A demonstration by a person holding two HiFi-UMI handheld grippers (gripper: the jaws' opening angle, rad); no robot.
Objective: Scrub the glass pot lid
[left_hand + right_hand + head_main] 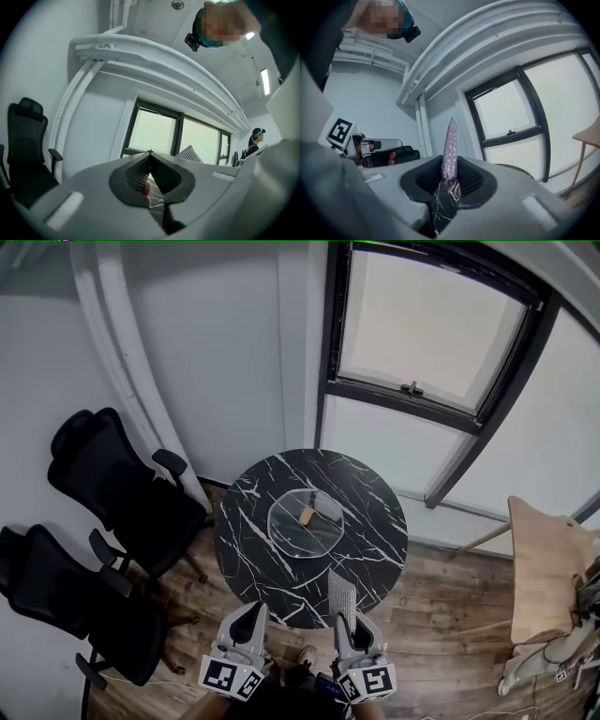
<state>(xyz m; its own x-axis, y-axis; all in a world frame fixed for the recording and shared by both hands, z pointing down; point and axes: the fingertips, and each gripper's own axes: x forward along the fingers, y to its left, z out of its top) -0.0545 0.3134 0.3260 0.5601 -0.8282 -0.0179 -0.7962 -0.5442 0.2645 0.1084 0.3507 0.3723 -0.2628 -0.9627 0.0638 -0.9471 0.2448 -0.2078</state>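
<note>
We are squeezing a sparkly scrub pad point(450, 145) in our right gripper point(449, 180), so it is ready for rubbing. Our left gripper point(149, 161) is pinching shut on nothing. The glass pot lid point(305, 521) is lying flat in the middle of the table point(248, 549), well ahead of us.

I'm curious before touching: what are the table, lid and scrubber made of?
Table: black marble look, white veins, maybe only printed. Lid: clear glass, the veins show through it. Scrubber in the right gripper: sparkly woven threads, probably plastic.

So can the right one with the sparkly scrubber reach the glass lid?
Probably yes. The right hand-held gripper holds the scrubber at the near edge of the table, and nothing stands between it and the glass lid.
</note>
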